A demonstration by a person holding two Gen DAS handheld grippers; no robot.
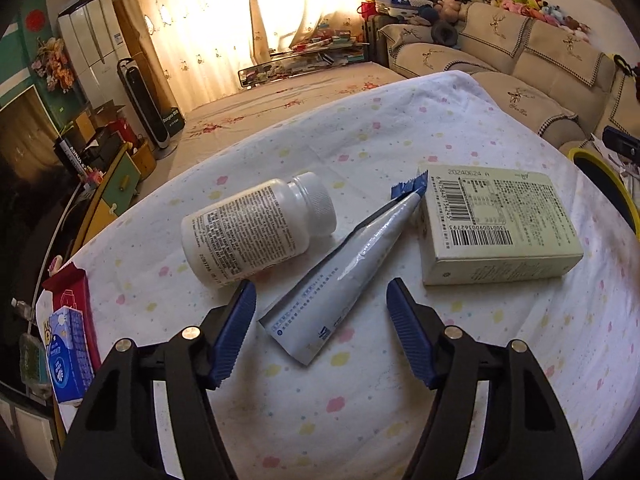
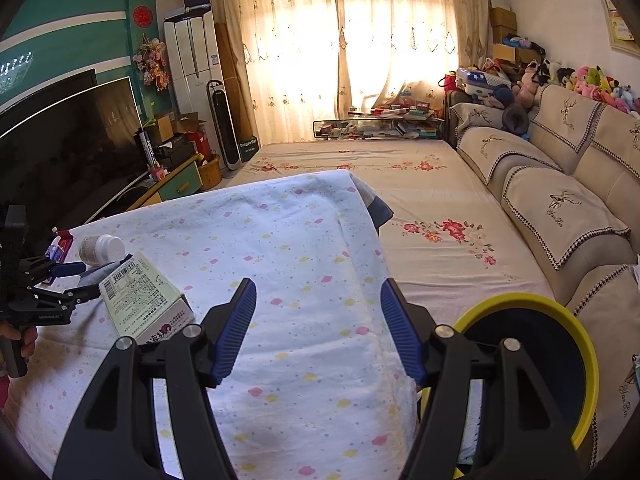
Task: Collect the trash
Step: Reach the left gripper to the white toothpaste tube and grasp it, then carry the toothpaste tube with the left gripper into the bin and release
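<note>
Left gripper (image 1: pixel 321 296): we saw its jaws apart, pads pressing on nothing, poised over the flat end of the tube (image 1: pixel 340 276).
Right gripper (image 2: pixel 318 296): we found its jaws apart too, with only bare cloth between them.
Trash: the tube, a bottle (image 1: pixel 256 228) and a box (image 1: pixel 496 224) lay together on the cloth.
Tube: it lay flat and creased, its blue cap end (image 1: pixel 410 188) pointing away, just beside the box's near corner.
Bottle: white, on its side, cap away from us; its base sat close beside the left finger (image 1: pixel 236 328) (whether they touched we could not tell).
Box: pale green, barcode face up, just right of the tube.
Nearby: tissue packs (image 1: pixel 68 352), blue and red, lay at the cloth's left edge, well apart from the trash.
Bin (image 2: pixel 532 360): dark with a yellow rim, it stood off the cloth's right edge, beside the right gripper; we made out nothing inside it.
Hand (image 2: pixel 16 340): in the right wrist view we saw fingers around the left gripper's handle at the far left.
Surface: a white cloth (image 2: pixel 304 240) with pastel spots covered it.
Room: beyond lay a flowered bed sheet (image 2: pixel 420 200), a beige sofa (image 2: pixel 560 200) topped with plush toys, bright curtains (image 2: pixel 340 40) and a dark TV (image 2: pixel 68 144).
</note>
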